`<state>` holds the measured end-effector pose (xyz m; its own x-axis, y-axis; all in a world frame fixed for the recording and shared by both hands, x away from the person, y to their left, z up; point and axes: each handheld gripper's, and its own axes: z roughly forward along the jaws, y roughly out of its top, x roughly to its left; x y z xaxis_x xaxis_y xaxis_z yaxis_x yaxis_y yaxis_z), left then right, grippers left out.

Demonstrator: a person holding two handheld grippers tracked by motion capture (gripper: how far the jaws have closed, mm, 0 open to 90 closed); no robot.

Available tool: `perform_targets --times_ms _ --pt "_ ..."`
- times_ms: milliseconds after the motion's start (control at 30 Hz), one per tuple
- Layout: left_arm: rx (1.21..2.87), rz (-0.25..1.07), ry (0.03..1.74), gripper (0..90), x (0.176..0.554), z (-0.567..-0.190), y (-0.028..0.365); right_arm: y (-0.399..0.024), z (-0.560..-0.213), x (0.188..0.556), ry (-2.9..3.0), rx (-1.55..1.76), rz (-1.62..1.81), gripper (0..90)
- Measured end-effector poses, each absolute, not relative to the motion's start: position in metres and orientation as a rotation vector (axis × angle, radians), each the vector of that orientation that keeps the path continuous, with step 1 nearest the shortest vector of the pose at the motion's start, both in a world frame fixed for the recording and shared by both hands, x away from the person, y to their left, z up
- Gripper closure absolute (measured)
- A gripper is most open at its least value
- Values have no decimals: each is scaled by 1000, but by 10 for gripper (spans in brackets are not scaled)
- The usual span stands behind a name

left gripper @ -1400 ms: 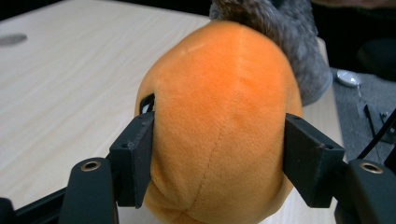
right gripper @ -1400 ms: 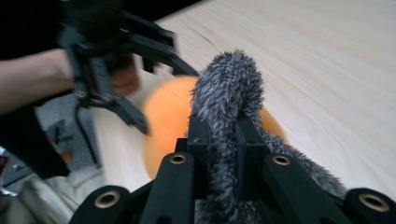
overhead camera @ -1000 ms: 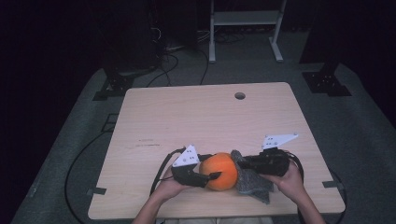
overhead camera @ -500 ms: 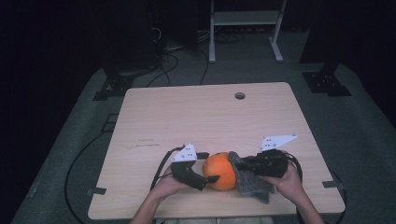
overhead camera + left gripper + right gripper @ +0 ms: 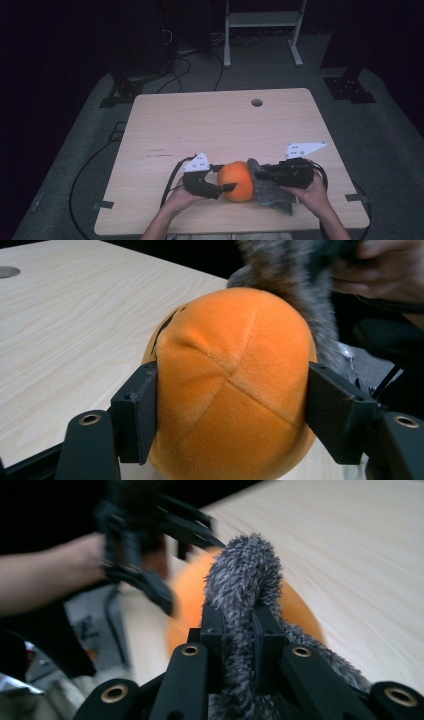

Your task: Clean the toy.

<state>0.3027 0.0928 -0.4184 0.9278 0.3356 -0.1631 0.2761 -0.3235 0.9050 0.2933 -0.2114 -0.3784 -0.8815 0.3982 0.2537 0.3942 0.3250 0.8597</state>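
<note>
An orange plush ball [image 5: 239, 181] rests on the wooden table [image 5: 210, 125] near its front edge. My left gripper [image 5: 226, 178] comes at it from the left. Its jaws have just been closing, and in the left gripper view the pads [image 5: 142, 410] press into both sides of the plush ball [image 5: 235, 380]. A grey fuzzy cloth [image 5: 272, 192] lies against the ball's right side. My right gripper [image 5: 257, 175] is shut on a fold of this cloth [image 5: 245, 575], pinched tight between its jaws [image 5: 239, 625]. The ball's underside is hidden.
A round cable hole [image 5: 256, 102] sits at the table's far side. Behind the table are a white stand [image 5: 260, 30], dark stand feet [image 5: 350, 87] and cables on the grey floor. Black tape marks [image 5: 105, 205] sit at the table's edges.
Half a second ago the left jaws stood wider around the orange plush; now they have closed onto its sides. The right gripper keeps its hold on the grey cloth, hardly moved.
</note>
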Motion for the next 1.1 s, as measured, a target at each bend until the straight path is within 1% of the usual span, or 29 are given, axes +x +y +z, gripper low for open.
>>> perform_targets --times_ms 67,133,233,300,333,400,433,533,600,633,700,767,833,867,967,1000,1033,1067,1100 --pt "1932 72 435 299 299 -413 93 -203 -374 288 2552 722 1683 787" --pt "1947 101 441 302 297 -410 92 -198 -378 289 2562 724 1656 787" --pt "1951 104 442 290 297 -413 93 -200 -400 299 2602 821 1565 786" --pt "1936 69 436 223 299 -415 92 -206 -414 305 2615 923 1631 785" --pt "1939 74 433 182 300 -416 91 -208 -415 306 2608 951 1620 785" --pt "1955 116 431 153 300 -421 89 -211 -413 306 2588 965 1589 784" --pt "1950 132 437 162 299 -423 88 -211 -413 306 2585 964 1580 784" --pt "1932 200 490 265 297 -423 86 -210 -402 302 2558 912 1625 786" --pt "1921 195 512 280 297 -423 82 -206 -391 296 2535 837 1712 786" --pt "1925 189 497 278 296 -423 81 -202 -387 294 2534 806 1690 786" --pt "1940 169 472 258 295 -421 81 -196 -388 293 2544 792 1611 785" --pt "1932 122 439 239 295 -420 85 -201 -396 299 2553 837 1631 784" --pt "1905 97 413 238 295 -420 88 -209 -401 303 2539 887 1633 783" --pt "1893 98 423 227 296 -421 88 -212 -402 304 2535 901 1623 783" --pt "1939 137 456 141 300 -425 81 -214 -402 305 2530 907 1612 782" --pt "1939 137 459 132 300 -428 80 -214 -402 305 2534 904 1608 782" --pt "1934 152 456 155 300 -430 80 -213 -401 305 2535 900 1600 783" --pt "1929 182 465 219 299 -431 80 -213 -400 305 2536 894 1588 785" --pt "1925 194 485 257 299 -431 81 -213 -399 304 2540 891 1587 789"
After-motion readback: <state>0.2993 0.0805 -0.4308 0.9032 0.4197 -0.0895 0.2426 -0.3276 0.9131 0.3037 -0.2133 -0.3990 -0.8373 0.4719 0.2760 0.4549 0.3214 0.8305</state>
